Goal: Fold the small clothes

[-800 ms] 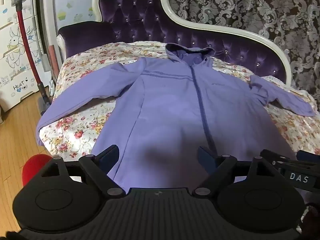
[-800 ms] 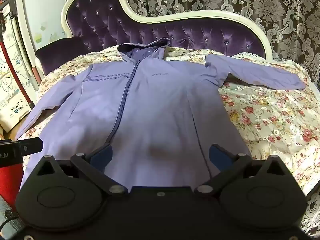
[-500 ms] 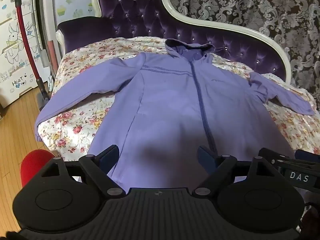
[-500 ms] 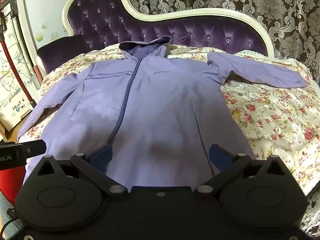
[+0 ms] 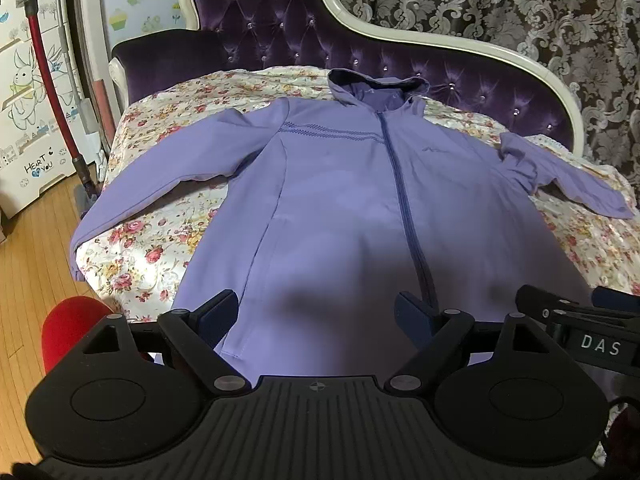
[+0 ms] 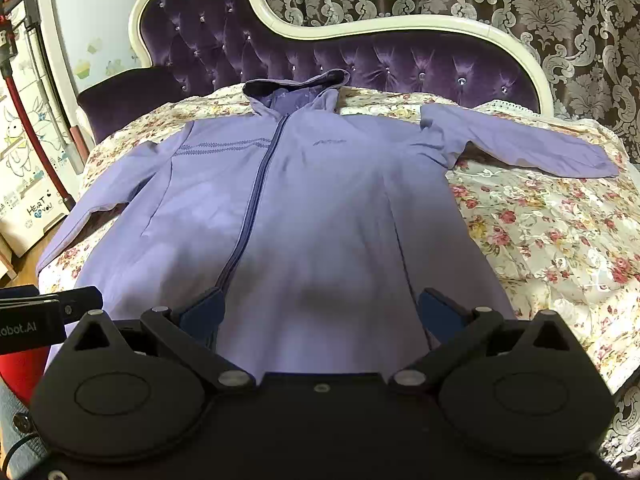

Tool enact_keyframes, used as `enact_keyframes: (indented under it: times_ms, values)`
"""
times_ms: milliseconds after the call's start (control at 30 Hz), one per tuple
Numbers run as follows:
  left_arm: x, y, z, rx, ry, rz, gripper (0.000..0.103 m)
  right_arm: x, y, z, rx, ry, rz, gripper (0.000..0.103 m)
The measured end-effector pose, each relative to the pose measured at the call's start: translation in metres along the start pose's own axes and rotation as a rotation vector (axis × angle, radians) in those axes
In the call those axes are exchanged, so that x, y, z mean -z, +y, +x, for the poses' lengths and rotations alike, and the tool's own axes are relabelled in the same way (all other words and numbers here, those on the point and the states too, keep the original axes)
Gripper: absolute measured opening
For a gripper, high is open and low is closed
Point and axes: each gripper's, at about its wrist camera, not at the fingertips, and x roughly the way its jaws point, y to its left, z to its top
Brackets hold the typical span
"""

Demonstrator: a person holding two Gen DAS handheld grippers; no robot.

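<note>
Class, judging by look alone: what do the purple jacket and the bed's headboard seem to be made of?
Jacket: thin, smooth woven synthetic, probably; matte, lying flat with soft creases. Headboard: dark purple velvet-like upholstery, button-tufted with shiny studs, in a glossy cream frame, possibly painted wood.

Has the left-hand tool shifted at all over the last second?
Yes. The left tool tipped slightly upward or drew back: the purple headboard and jacket sit lower in its view.

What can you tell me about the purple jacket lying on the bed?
The jacket is lavender, of thin smooth fabric, with a hood toward the headboard, a darker zipper closed down the front, stitched stripes and a small logo across the chest. It lies flat, face up on the floral bedspread, both sleeves spread outward. Neither pair of tongs holds it; both are open near its hem.
</note>
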Motion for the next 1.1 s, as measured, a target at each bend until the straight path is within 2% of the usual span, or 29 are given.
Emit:
enact_keyframes:
  times_ms: [1100]
  values:
    - [0.0031,0.0040,0.0045,0.001,0.017,-0.010,0.085,0.0002,0.0068,0.0042,-0.003,0.021,-0.030,0.102]
